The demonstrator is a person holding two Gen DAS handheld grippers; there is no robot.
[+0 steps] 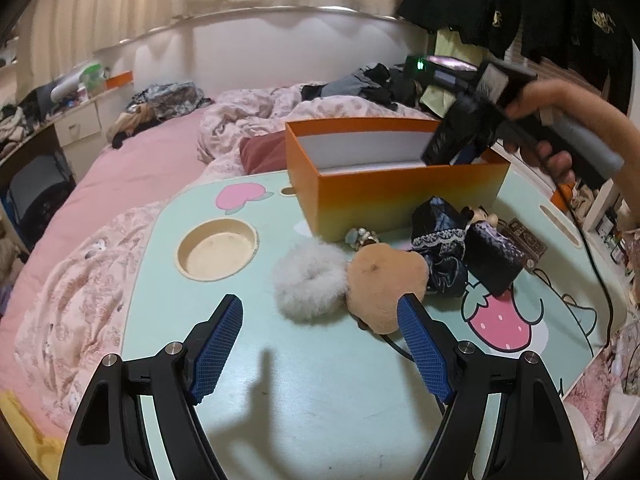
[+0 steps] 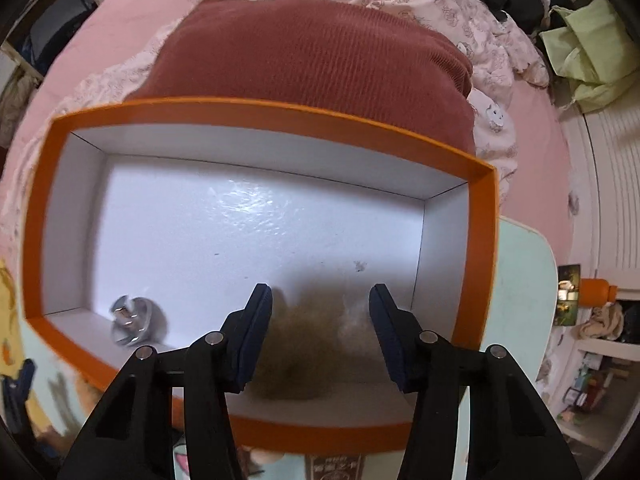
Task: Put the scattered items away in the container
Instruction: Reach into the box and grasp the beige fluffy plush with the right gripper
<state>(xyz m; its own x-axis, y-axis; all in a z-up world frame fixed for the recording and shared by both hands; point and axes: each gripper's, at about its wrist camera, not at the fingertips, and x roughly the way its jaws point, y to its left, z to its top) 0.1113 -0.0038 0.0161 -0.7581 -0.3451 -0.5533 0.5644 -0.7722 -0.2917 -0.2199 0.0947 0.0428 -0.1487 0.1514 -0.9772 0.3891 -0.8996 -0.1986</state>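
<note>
An orange box (image 1: pixel 400 196) with a white inside (image 2: pixel 240 232) stands at the back of the mint lap table (image 1: pixel 300 380). A hand holds my right gripper (image 1: pixel 448 158) pointing down into it. In the right wrist view a blurred brown fluffy item (image 2: pixel 312 340) fills the gap between that gripper's (image 2: pixel 320 292) pads, and the jaws are shut on it. A small silver piece (image 2: pixel 132 320) lies in the box's near left corner. My left gripper (image 1: pixel 320 302) is open and hovers just in front of a white fluffy scrunchie (image 1: pixel 308 284) and a tan fluffy pad (image 1: pixel 384 284).
Beside the box lie a black lace-trimmed cloth (image 1: pixel 440 232), a black pouch (image 1: pixel 492 260), a small brooch (image 1: pixel 362 236) and a brown card (image 1: pixel 528 240). A round cup recess (image 1: pixel 218 248) sits at the table's left. A cable (image 1: pixel 600 280) trails on the right. Bedding surrounds the table.
</note>
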